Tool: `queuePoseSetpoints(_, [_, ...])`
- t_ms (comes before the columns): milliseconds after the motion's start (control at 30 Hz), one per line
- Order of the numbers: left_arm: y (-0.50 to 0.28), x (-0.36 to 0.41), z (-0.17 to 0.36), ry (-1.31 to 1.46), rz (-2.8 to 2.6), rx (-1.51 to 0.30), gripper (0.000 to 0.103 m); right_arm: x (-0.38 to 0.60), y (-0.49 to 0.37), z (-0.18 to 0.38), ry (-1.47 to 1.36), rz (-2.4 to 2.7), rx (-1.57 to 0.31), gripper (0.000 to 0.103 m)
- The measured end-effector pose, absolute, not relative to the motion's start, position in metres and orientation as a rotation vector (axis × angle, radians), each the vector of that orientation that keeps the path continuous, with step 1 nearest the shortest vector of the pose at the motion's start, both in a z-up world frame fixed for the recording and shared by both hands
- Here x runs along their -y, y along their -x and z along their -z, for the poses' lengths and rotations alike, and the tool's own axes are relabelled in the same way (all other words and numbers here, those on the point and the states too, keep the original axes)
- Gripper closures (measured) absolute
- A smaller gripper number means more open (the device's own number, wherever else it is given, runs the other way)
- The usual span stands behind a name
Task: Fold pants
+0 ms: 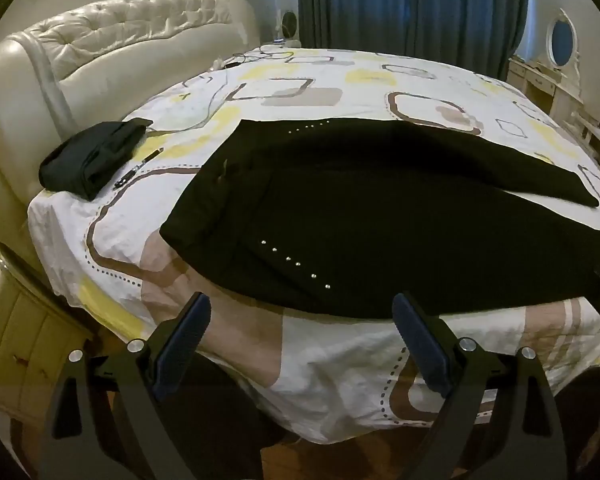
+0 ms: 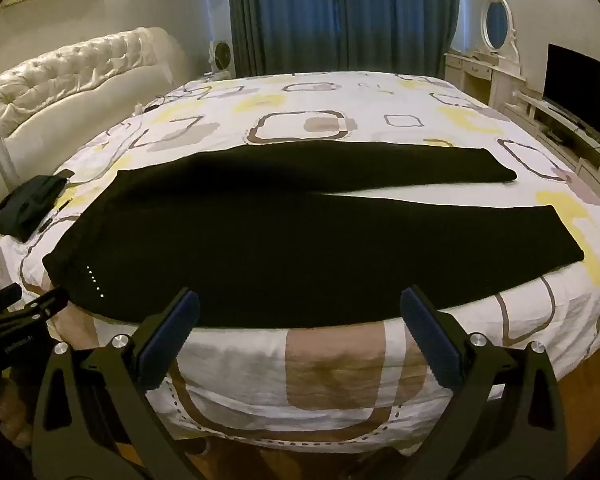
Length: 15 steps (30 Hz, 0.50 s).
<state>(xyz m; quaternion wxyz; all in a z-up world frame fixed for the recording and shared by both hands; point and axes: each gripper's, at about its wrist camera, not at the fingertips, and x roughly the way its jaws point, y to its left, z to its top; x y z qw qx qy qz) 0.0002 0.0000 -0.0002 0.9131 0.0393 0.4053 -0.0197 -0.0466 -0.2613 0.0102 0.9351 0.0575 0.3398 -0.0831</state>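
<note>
Black pants (image 1: pixel 340 216) lie flat on the bed, waist to the left and both legs spread to the right; small silver studs show near the waist. They also show in the right wrist view (image 2: pixel 292 236). My left gripper (image 1: pixel 300 316) is open and empty, just short of the pants' near edge by the waist. My right gripper (image 2: pixel 300 312) is open and empty, just short of the near leg's edge. The left gripper also shows at the left edge of the right wrist view (image 2: pixel 28 312).
The bed has a white sheet (image 2: pixel 300 128) with brown and yellow squares. A folded black garment (image 1: pixel 92 156) lies at the bed's left corner beside the cream tufted headboard (image 1: pixel 120 36). A dresser and TV (image 2: pixel 580 92) stand at the right. Wooden floor lies below.
</note>
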Motion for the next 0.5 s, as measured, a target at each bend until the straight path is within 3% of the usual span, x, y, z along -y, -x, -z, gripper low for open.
queuePoseSetpoints(500, [0.006, -0.004, 0.012, -0.072, 0.037, -0.834, 0.012, 0.266, 0.046, -0.003, -0.123, 0.172, -0.708, 0.002])
